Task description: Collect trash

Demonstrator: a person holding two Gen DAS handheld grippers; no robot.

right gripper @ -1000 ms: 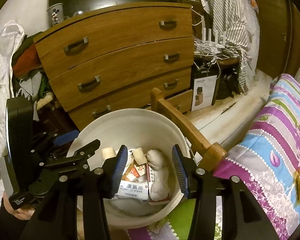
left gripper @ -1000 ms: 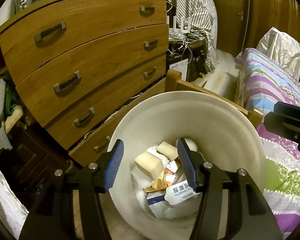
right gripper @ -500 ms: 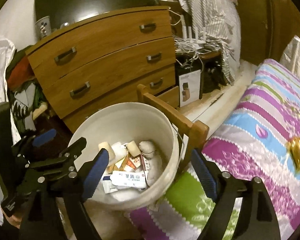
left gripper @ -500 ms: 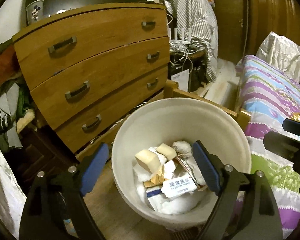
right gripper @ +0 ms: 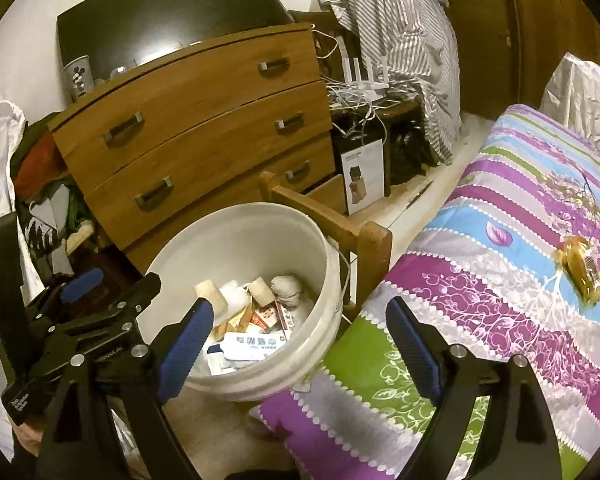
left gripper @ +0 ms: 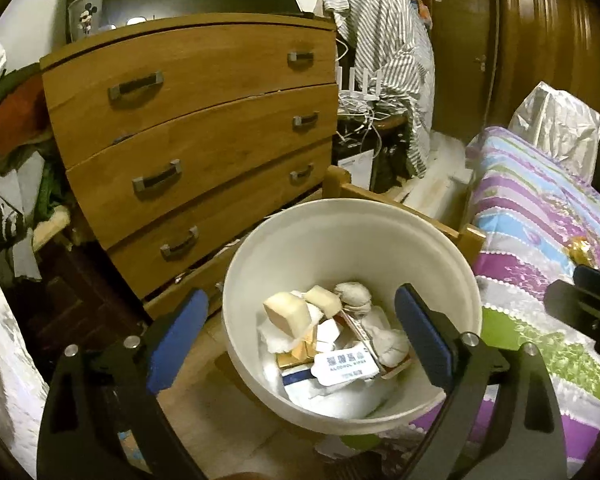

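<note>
Hovered over the white bucket (left gripper: 352, 216), trash (left gripper: 332, 336) inside at 6 o'clock; left gripper (left gripper: 300, 340) and right gripper (right gripper: 300, 344) both wide, empty; probably between pickups; next, reach for the wrapper (right gripper: 578, 268) on the bed (right gripper: 500, 320) at 3 o'clock.

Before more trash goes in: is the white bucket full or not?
Not full. The trash only covers the bottom of the white bucket; its inner wall is bare above.

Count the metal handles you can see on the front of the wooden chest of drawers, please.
7. Brown wooden chest of drawers: top drawer and; second and; third and; bottom, one. The white plastic bucket may hide another.
</note>
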